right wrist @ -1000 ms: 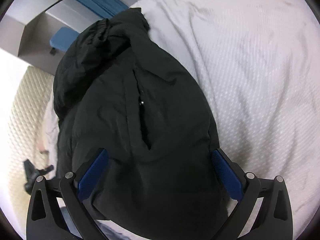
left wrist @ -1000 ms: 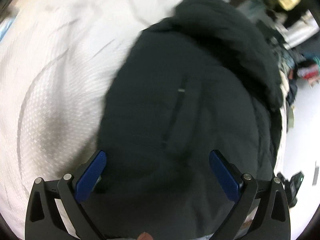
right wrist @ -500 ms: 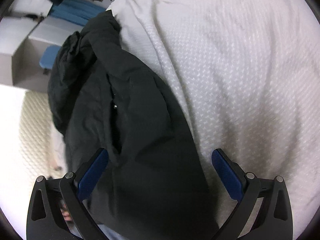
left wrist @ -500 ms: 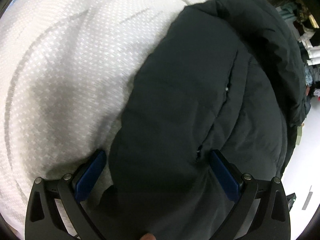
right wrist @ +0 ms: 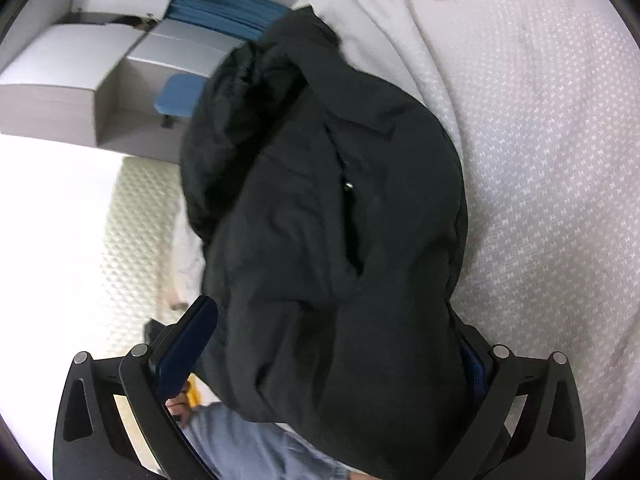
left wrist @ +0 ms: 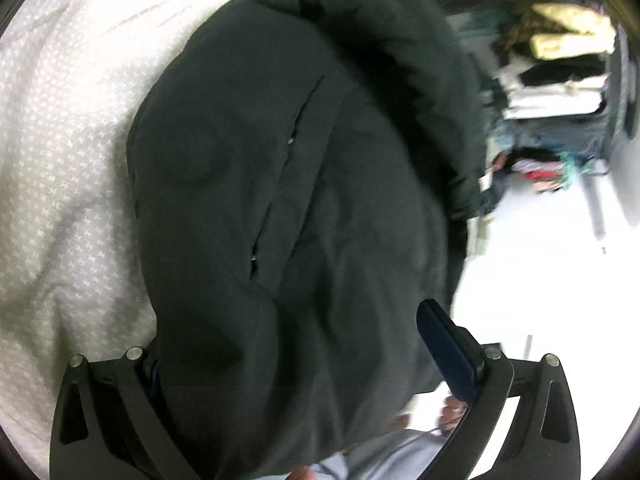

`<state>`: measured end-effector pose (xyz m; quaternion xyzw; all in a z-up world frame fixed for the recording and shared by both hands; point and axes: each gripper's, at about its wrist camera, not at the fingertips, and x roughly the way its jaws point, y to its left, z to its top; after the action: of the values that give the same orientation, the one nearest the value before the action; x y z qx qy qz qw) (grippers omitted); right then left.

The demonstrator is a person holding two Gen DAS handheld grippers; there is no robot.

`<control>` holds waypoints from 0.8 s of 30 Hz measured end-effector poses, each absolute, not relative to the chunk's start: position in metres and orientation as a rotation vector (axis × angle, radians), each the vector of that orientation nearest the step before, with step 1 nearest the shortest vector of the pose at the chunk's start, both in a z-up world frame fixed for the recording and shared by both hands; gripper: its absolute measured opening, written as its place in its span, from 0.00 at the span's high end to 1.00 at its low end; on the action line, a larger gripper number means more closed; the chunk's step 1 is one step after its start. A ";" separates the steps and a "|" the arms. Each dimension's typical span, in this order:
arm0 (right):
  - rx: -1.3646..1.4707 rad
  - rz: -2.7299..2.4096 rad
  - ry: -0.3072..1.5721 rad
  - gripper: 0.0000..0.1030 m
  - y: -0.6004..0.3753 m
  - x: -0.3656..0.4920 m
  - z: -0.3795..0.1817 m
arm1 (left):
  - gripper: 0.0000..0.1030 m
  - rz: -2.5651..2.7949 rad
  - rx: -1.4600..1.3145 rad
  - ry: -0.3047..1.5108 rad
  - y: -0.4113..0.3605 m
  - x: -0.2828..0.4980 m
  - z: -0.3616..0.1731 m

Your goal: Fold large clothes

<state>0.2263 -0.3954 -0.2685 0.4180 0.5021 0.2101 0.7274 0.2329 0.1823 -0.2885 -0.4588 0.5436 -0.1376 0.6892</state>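
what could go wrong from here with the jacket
1. The black jacket lies at the edge of the white bed cover, with floor right beside it; a pull that way could probably slide it off.
2. In both views the fabric bulges between wide-open fingers, hiding the left tool's left finger and much of the right tool's right finger; closing could catch a thick wad or the cover underneath.
3. The pocket zipper gapes, so fabric may snag there.

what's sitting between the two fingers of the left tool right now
The black jacket, bunched on the white bedspread, fills the gap between the left tool's open fingers, covering one pad. Left wrist view.
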 end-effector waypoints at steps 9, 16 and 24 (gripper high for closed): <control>0.865 0.527 1.005 0.00 -0.383 0.207 -0.232 | 0.02 -0.386 -1.104 1.134 0.190 0.223 -0.281; 0.768 0.532 1.022 0.00 -0.361 0.209 -0.228 | 0.02 -0.366 -1.026 1.113 0.191 0.210 -0.279; 0.798 0.399 1.252 0.00 -0.367 0.235 -0.287 | 0.04 -0.073 -1.004 1.291 0.195 0.223 -0.321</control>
<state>0.2353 -0.3671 -0.2865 0.3607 0.5663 0.1803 0.7189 0.2230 0.1946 -0.3213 -0.4477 0.5758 -0.0324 0.6834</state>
